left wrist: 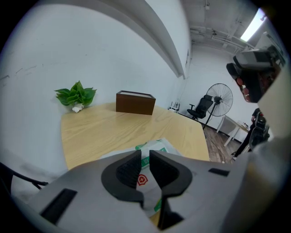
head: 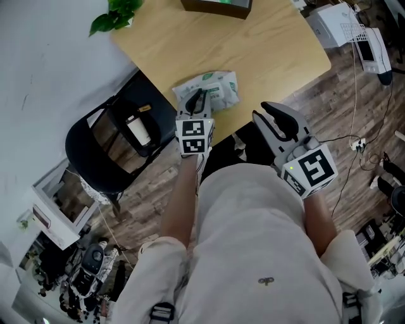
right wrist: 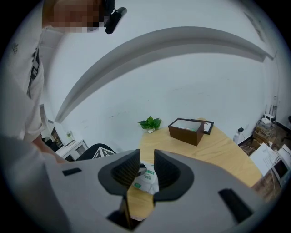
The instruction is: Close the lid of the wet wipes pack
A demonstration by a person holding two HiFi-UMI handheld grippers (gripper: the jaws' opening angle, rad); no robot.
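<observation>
The white and green wet wipes pack point(head: 218, 88) point(left wrist: 157, 148) point(right wrist: 144, 178) lies flat near the front edge of the wooden table point(head: 253, 44). My left gripper point(head: 197, 101) point(left wrist: 145, 166) hovers over the pack's near left part, jaws almost together with only a thin slit, holding nothing. Its fingers hide the pack's lid in the head view, and I cannot make out how the lid stands. My right gripper point(head: 275, 117) point(right wrist: 147, 162) is off the table's front edge, to the right of the pack, jaws likewise close together and empty.
A brown open box point(head: 218, 5) point(left wrist: 135, 102) point(right wrist: 186, 129) and a small green plant point(head: 117, 12) stand at the table's far side. A black chair point(head: 107, 145) sits left of the table. White equipment point(head: 354, 31) and cables lie on the floor at right.
</observation>
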